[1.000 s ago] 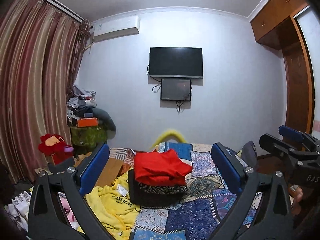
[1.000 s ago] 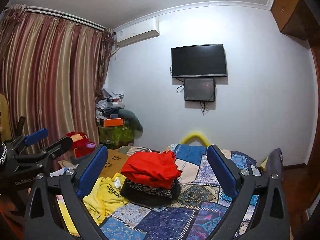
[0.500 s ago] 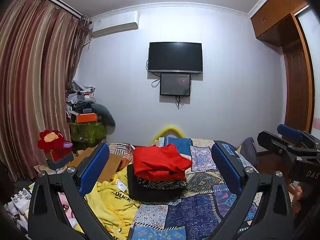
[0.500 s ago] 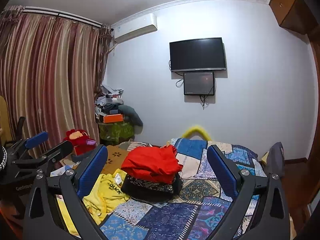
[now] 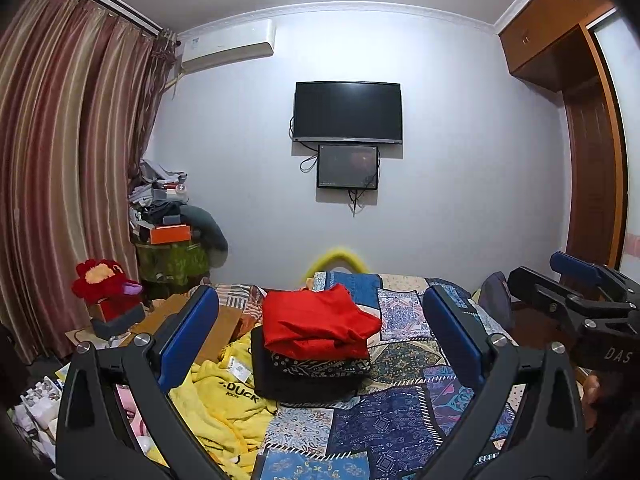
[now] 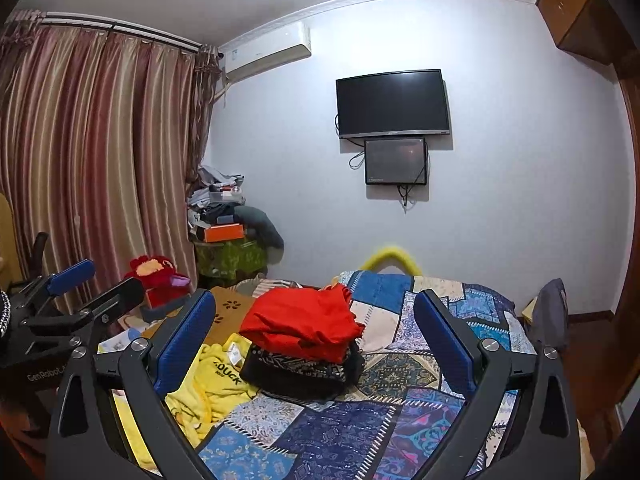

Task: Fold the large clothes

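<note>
A folded red garment [image 5: 316,326] lies on top of a stack of folded dark patterned clothes [image 5: 308,376] on the patchwork bedspread [image 5: 392,428]. A crumpled yellow garment [image 5: 224,400] lies to the stack's left. My left gripper [image 5: 320,344] is open and empty, held above the bed short of the stack. My right gripper [image 6: 316,340] is open and empty, also short of the stack [image 6: 300,372]. The red garment [image 6: 304,320] and the yellow one [image 6: 212,384] show in the right wrist view too. Each gripper shows in the other's view, the right one [image 5: 580,292] and the left one [image 6: 72,300].
A red plush toy [image 5: 104,284] and a cluttered green stand [image 5: 172,256] are at the left by the striped curtains [image 5: 60,160]. A TV [image 5: 347,112] hangs on the far wall. A wooden wardrobe [image 5: 592,128] is at the right. Cardboard [image 5: 216,320] lies on the bed's left.
Both grippers have tilted upward a little, so the bed and clothes sit lower in both views. Both stay open and empty. The clothes have not moved.
</note>
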